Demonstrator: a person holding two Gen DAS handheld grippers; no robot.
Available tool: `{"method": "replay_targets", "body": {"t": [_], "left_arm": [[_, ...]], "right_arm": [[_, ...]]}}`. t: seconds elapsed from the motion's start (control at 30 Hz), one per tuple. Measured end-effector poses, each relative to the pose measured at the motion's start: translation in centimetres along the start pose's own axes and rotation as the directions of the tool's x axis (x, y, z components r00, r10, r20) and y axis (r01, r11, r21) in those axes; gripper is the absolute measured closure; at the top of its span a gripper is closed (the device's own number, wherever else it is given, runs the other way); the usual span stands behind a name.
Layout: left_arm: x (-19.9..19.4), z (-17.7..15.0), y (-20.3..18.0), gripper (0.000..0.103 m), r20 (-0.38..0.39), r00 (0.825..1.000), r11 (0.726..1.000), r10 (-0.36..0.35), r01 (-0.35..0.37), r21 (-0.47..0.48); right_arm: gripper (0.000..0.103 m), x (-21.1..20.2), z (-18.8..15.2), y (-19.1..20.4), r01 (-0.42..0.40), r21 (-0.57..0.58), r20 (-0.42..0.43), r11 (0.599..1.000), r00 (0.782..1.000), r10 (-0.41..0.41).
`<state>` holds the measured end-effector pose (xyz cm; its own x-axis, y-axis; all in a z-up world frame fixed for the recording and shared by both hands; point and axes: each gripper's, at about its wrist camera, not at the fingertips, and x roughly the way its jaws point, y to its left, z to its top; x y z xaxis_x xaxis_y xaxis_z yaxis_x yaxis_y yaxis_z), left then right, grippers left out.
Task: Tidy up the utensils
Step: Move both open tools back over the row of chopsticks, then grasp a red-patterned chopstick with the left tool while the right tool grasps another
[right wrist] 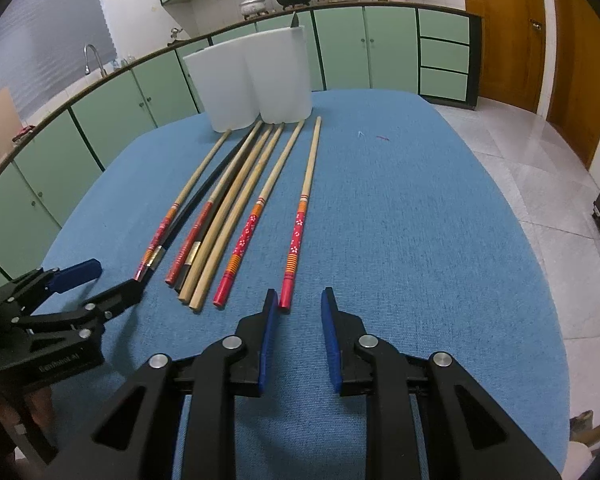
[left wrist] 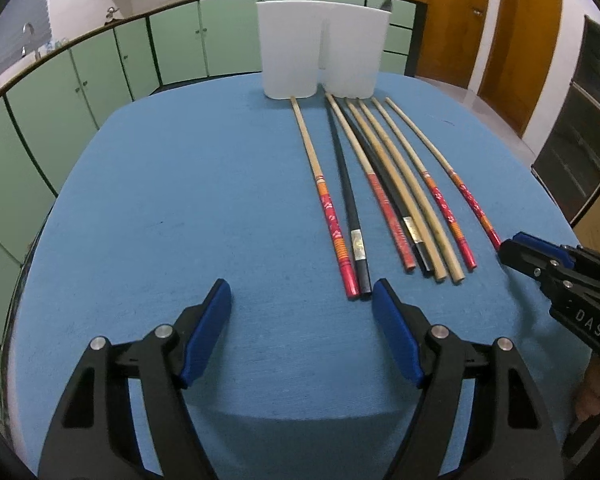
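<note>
On the blue tablecloth (left wrist: 180,200), as the left wrist camera sees it, the left gripper (left wrist: 302,292) hovers low with its blue-padded jaws spread wide and nothing between them; its right fingertip sits just beside the near ends of a red-handled chopstick (left wrist: 332,220) and a black chopstick (left wrist: 350,208). Eight chopsticks lie roughly side by side, running away toward a white two-compartment holder (left wrist: 324,48) standing upright at the far edge, their thin tips close to its base. A dark utensil tip (left wrist: 387,3) pokes above the holder's right compartment. At the right edge the right gripper (left wrist: 512,246) reaches in, its tips right at the red end of the outermost chopstick (left wrist: 472,200); from this view I cannot tell whether they touch. From the right wrist camera, the right gripper (right wrist: 300,300) shows its jaws parted narrowly and holding nothing, the left fingertip just beside the butt of the outermost chopstick (right wrist: 300,224), which lies a little apart from the rest. Farther left lie another red floral chopstick (right wrist: 244,240) and two plain bamboo chopsticks (right wrist: 228,216). The left gripper (right wrist: 112,280) appears at the left, jaws wide, near the leftmost pair. The holder (right wrist: 252,80) stands beyond the tips, with green cabinets (right wrist: 340,48) behind.
</note>
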<state>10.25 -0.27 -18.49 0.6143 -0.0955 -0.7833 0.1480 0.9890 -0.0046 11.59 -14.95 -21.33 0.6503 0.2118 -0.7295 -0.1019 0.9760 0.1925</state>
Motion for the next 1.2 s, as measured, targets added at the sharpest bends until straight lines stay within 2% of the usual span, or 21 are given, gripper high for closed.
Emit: {"method": "replay_targets", "body": {"t": [0.27, 0.43, 0.77, 1.07, 1.2], "left_arm": [[0.0, -0.1, -0.5, 0.032, -0.006, 1.0, 1.0, 0.007, -0.007, 0.018], [-0.3, -0.2, 0.4, 0.033, 0.001, 1.0, 1.0, 0.005, -0.005, -0.01], [-0.2, -0.2, 0.5, 0.051, 0.003, 1.0, 1.0, -0.007, 0.008, -0.028], [-0.5, -0.4, 1.3, 0.051, -0.002, 1.0, 0.999, 0.024, -0.024, -0.022], [-0.5, -0.5, 1.0, 0.051, -0.002, 1.0, 1.0, 0.013, -0.013, -0.019]], "right_arm": [[0.082, 0.0, 0.0, 0.0, 0.0, 0.0, 0.0, 1.0, 1.0, 0.0], [0.082, 0.0, 0.0, 0.0, 0.001, -0.001, 0.001, 1.0, 1.0, -0.001], [0.081, 0.0, 0.0, 0.1, -0.001, 0.002, 0.0, 1.0, 1.0, 0.001], [0.081, 0.0, 0.0, 0.0, -0.004, 0.003, -0.001, 1.0, 1.0, 0.004], [0.081, 0.0, 0.0, 0.0, -0.003, 0.002, -0.001, 1.0, 1.0, 0.003]]}}
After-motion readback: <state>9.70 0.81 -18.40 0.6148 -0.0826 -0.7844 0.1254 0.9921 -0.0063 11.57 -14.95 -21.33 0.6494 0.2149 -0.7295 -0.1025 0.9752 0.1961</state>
